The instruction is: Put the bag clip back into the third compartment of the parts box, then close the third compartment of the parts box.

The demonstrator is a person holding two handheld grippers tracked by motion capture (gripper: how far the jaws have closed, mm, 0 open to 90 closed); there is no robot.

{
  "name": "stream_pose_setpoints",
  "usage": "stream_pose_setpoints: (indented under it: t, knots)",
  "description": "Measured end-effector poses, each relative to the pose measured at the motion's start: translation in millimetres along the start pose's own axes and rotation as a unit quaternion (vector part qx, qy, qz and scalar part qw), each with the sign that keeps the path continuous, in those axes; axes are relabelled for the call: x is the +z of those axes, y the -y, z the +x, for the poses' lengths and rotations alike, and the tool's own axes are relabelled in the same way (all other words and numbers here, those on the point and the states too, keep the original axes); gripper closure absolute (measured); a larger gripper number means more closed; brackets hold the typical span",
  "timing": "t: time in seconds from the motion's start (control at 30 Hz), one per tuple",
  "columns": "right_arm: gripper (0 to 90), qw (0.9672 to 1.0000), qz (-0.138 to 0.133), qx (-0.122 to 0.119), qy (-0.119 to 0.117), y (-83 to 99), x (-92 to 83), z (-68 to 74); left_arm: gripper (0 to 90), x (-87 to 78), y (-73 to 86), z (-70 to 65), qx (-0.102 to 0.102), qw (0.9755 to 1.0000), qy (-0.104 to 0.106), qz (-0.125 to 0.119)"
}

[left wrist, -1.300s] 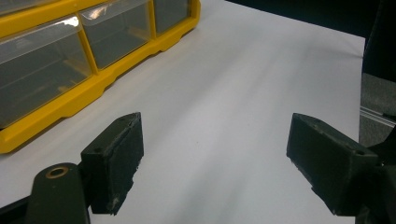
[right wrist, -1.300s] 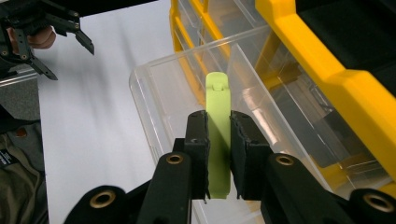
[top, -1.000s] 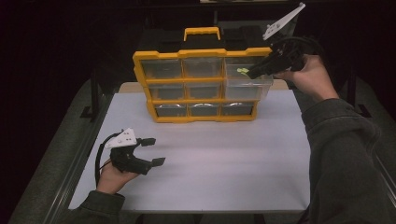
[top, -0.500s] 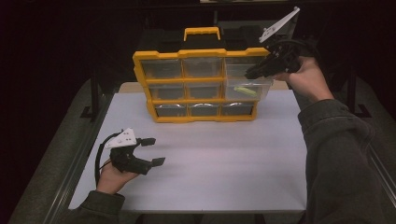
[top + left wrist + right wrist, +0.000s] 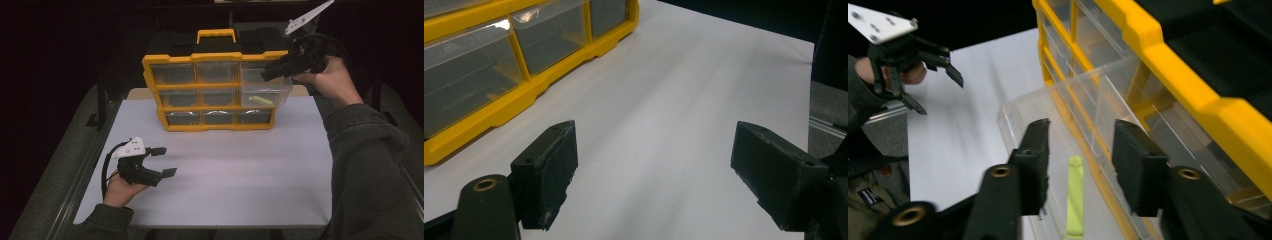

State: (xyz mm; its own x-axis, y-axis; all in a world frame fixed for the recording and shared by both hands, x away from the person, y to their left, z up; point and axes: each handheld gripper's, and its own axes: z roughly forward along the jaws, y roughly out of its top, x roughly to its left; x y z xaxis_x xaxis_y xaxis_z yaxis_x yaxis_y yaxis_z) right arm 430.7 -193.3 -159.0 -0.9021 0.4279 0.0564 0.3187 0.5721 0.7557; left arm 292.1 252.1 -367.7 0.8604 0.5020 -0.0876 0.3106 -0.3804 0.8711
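White tabletop [image 5: 240, 175] under a dark room is what we work on, with a yellow drawer organiser [image 5: 215, 90] standing at its far side. Our right gripper [image 5: 1078, 145] hangs just above the organiser's pulled-out clear drawer [image 5: 265, 92], at the right end of the middle row. Its jaws have just been opening and now stand apart with nothing between them. A lime-green strip [image 5: 1075, 195] lies flat on the drawer floor directly below the gap, free of both pads. Well away from the organiser, near the front left of the table, our left gripper [image 5: 160, 161] rests with its jaws spread wide over bare tabletop, holding nothing and pointing toward the organiser's bottom row.
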Motion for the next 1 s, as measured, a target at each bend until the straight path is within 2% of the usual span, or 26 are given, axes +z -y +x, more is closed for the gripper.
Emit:
stream_pose_setpoints:
  t: [0.17,0.3,0.47,0.53,0.77,1.0]
  knots:
    - [40.2,0.9999,-0.009,-0.004,0.006,-3.5,-3.7,7.4,18.7,-1.5,0.0,0.7,-0.001,1.0,-0.001,-0.001]
    - [33.4,0.9998,-0.012,-0.009,0.014,-5.0,-6.1,14.4,18.8,-1.7,-0.2,0.8,0.0,1.0,-0.001,-0.002]
    - [23.7,0.9997,-0.019,-0.009,0.009,-5.6,-11.2,24.6,18.8,-1.2,-0.4,0.2,-0.002,1.0,-0.001,-0.003]
    - [21.0,0.9996,-0.018,-0.009,0.018,-4.9,-13.9,29.5,18.8,-1.5,-0.4,0.3,-0.002,1.0,-0.001,-0.003]
    - [19.2,0.9996,-0.016,-0.021,0.008,-2.2,-19.8,45.7,18.8,-0.3,-0.9,-1.1,0.0,1.0,0.0,-0.004]
    - [22.8,0.9993,-0.016,-0.033,-0.001,2.4,-20.4,58.8,18.8,-0.1,-1.0,-1.3,0.001,1.0,0.001,-0.005]
